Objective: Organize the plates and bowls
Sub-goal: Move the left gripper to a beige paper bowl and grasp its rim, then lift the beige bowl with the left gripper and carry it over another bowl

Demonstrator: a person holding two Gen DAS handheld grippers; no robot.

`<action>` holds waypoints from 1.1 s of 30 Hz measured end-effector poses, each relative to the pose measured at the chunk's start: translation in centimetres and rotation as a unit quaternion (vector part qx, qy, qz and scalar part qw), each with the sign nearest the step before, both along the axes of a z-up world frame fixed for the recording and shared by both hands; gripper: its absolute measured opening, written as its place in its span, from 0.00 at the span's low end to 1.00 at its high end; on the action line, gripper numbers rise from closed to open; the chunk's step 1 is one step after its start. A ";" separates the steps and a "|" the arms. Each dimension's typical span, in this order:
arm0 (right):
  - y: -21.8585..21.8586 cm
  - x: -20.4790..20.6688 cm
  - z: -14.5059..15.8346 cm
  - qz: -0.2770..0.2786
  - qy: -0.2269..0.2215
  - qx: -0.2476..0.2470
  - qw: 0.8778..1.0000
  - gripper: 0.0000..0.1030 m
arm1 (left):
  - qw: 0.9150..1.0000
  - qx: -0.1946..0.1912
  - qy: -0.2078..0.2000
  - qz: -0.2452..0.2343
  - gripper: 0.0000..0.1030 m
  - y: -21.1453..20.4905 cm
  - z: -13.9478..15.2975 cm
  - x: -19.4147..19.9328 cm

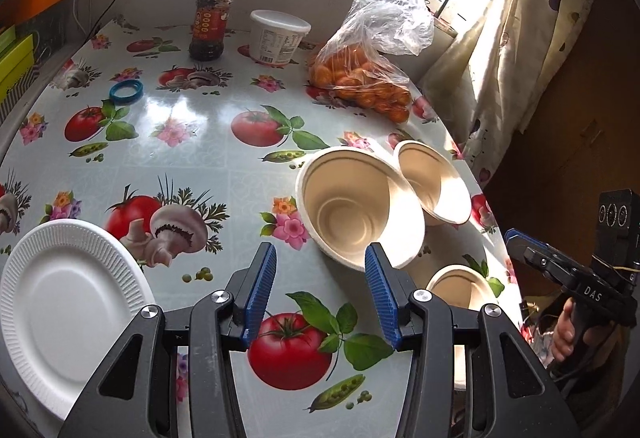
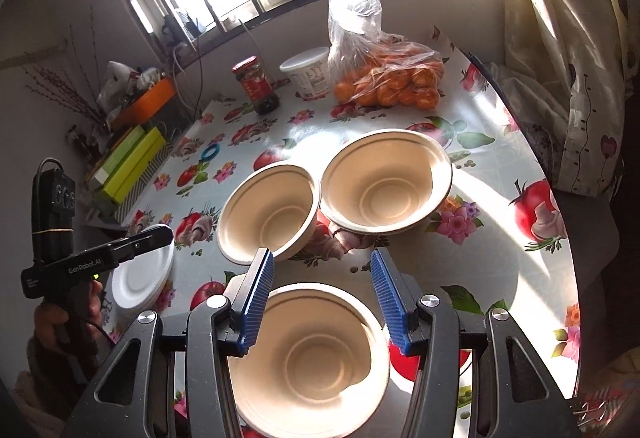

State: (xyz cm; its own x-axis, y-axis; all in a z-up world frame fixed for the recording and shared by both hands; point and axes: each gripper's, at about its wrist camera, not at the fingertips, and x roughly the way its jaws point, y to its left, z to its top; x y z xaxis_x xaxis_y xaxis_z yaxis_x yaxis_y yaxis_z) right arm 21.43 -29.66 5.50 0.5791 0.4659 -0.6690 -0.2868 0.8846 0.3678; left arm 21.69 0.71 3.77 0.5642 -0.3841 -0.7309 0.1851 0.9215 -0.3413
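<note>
Tablecloth (image 1: 192, 166) busy — near bowl (image 1: 460, 288) half hidden behind left tool (image 1: 320, 258).

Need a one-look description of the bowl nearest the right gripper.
Start at the bag of oranges by the window and come toward the camera past two touching bowls. The nearest bowl stands alone at the near table edge, seen between the right gripper's open blue fingers.

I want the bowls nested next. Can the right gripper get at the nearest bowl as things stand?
Probably yes. The right gripper is open and empty, with the nearest bowl just beyond its fingertips. Nothing lies between them, and the other two bowls sit farther back.
</note>
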 end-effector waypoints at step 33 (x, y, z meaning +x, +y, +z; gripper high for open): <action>4.3 7.2 -4.5 0.045 0.094 0.018 0.994 0.23 | 0.999 0.025 0.036 -0.012 0.35 -2.0 -3.5 7.0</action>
